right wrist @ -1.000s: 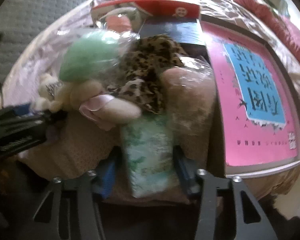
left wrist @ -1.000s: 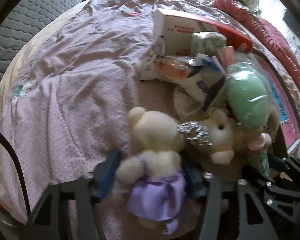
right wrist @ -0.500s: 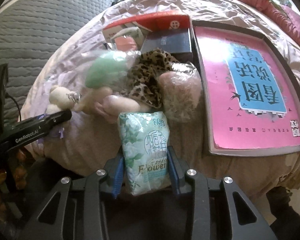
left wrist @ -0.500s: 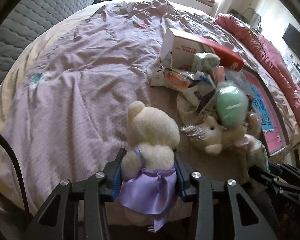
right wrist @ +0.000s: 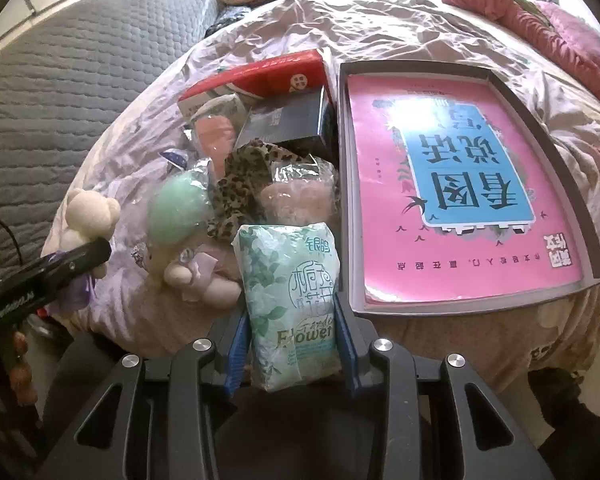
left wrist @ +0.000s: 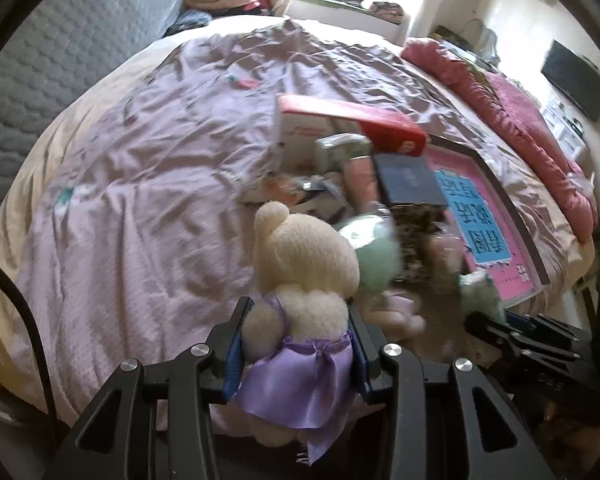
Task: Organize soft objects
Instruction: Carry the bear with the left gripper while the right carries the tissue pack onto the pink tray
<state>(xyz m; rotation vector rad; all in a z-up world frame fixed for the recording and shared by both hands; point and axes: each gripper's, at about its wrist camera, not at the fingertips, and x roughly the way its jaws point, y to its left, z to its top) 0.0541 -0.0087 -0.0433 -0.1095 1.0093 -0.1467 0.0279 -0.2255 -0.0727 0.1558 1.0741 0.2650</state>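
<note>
Your left tool (left wrist: 296, 336) is clenched on the cream plush bear in a lilac satin skirt (left wrist: 300, 280), gripped at the waist and held above the near edge of the bed (left wrist: 140, 168). It looks light and squashy; the satin may slip, so grip the stuffed body rather than the skirt.

Your right tool (right wrist: 290, 336) grasps the soft green floral tissue pack (right wrist: 290, 300) across its lower half, clear of the pile. The film wrapper looks slick and will give under pressure. It reads "Flower" below Chinese characters.

Beyond: a mint-green round cushion in clear plastic (right wrist: 180, 208), a leopard-print cloth (right wrist: 240, 184), a pink bagged bundle (right wrist: 296, 196).

Farther: a pink book with a blue Chinese title, in a grey tray (right wrist: 452, 200); a red-and-white box (right wrist: 268, 76), its print too small to read.
</note>
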